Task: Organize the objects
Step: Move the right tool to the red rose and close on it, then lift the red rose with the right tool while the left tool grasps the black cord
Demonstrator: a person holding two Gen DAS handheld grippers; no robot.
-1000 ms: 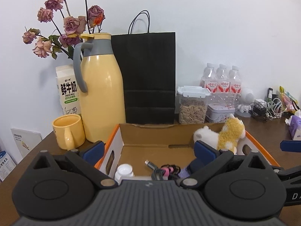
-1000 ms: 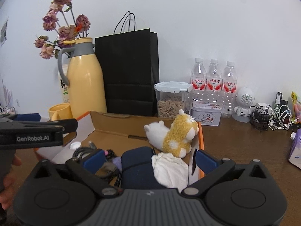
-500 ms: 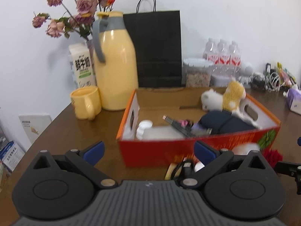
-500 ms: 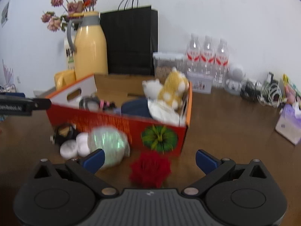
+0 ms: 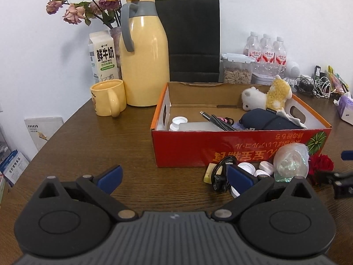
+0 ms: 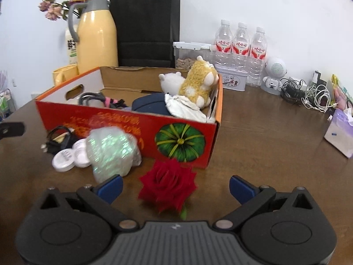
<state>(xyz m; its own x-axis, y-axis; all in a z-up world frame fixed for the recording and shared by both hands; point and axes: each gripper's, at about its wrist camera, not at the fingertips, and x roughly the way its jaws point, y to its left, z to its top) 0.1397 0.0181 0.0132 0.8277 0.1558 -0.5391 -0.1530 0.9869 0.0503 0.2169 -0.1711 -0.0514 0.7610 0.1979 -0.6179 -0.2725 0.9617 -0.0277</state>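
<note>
A red cardboard box on the brown table holds a plush toy, a dark pouch, cables and a white bottle. In front of it lie a red rose, a shiny plastic bundle, white round lids, and a black cable. My left gripper is open and empty, left of the cable. My right gripper is open, with the rose lying between its fingers.
A yellow thermos, yellow mug, milk carton, black paper bag, snack jar and water bottles stand behind the box. A tangle of cables and a tissue pack lie at the right.
Both grippers have pulled back from over the box towards the near table edge. The objects in front of the box have come into view.
</note>
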